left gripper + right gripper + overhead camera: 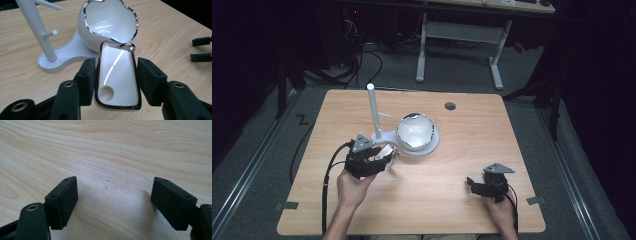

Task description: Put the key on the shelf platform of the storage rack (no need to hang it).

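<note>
Clamped between the pads of the left gripper [116,82]: a white chrome-rimmed cup [117,80], just at 6 o'clock of the white bowl [110,22]. Near rim cut off below. Right gripper [113,202] gaped wide over bare tabletop [112,150].

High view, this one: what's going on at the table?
A person works at a wooden table with a gripper in each hand. The left gripper is shut on a white cup with a silver rim, one pad on each side, right beside a white bowl-shaped piece with a wavy silver rim that sits on the base of a white peg stand. The right gripper rests apart near the table's right front, jaws open with nothing between them.
</note>
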Available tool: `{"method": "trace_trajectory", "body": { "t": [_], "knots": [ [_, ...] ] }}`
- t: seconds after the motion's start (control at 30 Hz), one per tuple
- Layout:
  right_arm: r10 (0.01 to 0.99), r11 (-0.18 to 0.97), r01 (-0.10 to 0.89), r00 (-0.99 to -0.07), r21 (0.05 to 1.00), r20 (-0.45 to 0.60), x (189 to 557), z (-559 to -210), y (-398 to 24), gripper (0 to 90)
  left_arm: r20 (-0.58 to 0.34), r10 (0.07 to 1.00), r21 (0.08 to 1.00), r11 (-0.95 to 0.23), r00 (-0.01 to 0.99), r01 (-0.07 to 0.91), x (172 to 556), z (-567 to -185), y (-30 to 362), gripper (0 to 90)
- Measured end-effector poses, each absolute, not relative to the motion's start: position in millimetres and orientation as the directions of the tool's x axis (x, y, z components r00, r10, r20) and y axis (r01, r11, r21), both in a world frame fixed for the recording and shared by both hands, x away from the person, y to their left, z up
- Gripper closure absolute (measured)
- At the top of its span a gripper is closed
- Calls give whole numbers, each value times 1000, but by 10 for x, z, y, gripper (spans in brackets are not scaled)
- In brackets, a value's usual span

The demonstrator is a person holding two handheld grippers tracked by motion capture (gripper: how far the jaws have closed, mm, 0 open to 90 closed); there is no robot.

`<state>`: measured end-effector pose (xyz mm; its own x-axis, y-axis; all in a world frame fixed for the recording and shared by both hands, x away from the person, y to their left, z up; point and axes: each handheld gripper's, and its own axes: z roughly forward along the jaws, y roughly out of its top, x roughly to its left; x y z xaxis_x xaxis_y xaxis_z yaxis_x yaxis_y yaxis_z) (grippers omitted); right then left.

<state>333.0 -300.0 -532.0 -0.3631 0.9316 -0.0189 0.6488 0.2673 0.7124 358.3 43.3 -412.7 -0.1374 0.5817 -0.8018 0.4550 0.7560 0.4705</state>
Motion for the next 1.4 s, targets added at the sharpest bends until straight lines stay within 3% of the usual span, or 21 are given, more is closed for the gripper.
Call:
{"method": "trace_trajectory", "body": {
  "t": [0.2,0.47,0.77,0.97,1.4],
  "knots": [
    [932,267,648,-363,713,-19,3330,-5321,-3000,221,-837,532,421,777,-131,468,3581,-3981,408,510],
    [932,267,648,-363,713,-19,3329,-5321,-3000,222,-834,546,443,752,-83,489,3599,-3853,330,510],
    [932,267,648,-362,713,-19,3329,-5321,-2999,221,-859,507,409,762,-71,502,3695,-3648,241,510],
    [932,267,648,-363,713,-19,3330,-5321,-3000,221,-848,528,443,746,-37,497,3795,-3510,152,510],
    [932,267,648,-362,713,-19,3330,-5321,-3000,221,-851,522,440,769,-60,463,4036,-3455,53,510]
  ]
}}
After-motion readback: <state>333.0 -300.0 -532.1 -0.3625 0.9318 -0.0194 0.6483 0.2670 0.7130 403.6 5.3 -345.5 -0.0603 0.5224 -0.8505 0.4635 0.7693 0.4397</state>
